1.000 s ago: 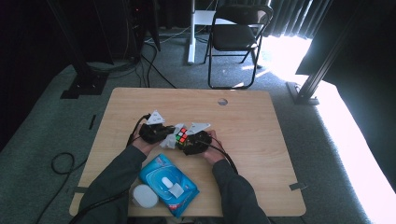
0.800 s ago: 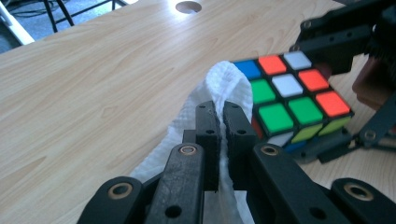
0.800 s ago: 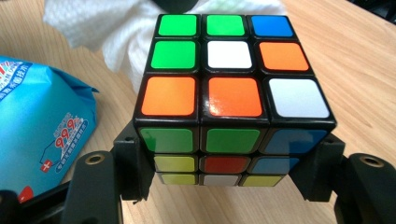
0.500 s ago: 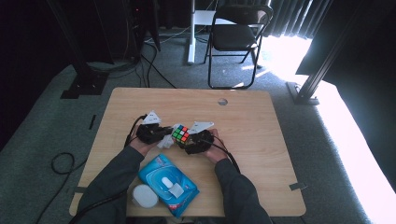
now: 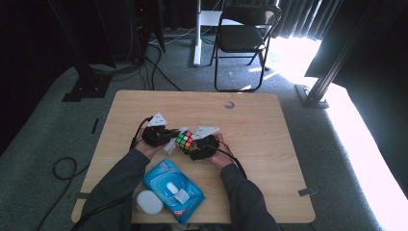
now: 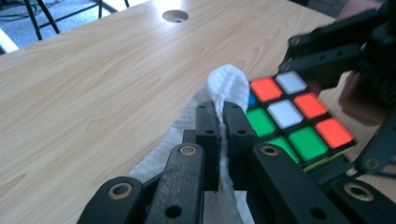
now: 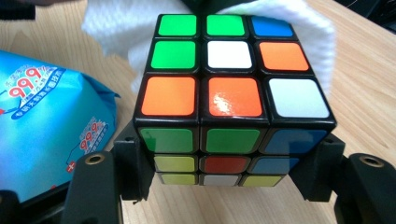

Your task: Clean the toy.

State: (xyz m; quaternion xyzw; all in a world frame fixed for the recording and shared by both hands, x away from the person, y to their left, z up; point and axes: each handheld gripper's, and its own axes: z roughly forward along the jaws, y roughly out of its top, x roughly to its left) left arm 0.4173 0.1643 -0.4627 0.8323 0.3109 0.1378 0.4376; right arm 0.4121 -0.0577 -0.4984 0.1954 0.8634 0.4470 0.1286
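Centre frame, the right tongs (image 5: 192, 147) clamp the cube (image 5: 184, 139), whose left face meets the wipe (image 5: 170, 146) pinched in the left tongs (image 5: 169, 137)

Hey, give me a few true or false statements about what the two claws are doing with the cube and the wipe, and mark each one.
1. The right claw grips the puzzle cube by two opposite sides. True.
2. The left claw is open and holds nothing. False: its jaws are shut on the white wipe.
3. The white wipe lies against the cube. True.
4. The blue wipes pack lies at the table's far edge beside the round hole. False: it lies near the person's edge, between the forearms.
5. The centre sticker on the cube's top face is white. True.
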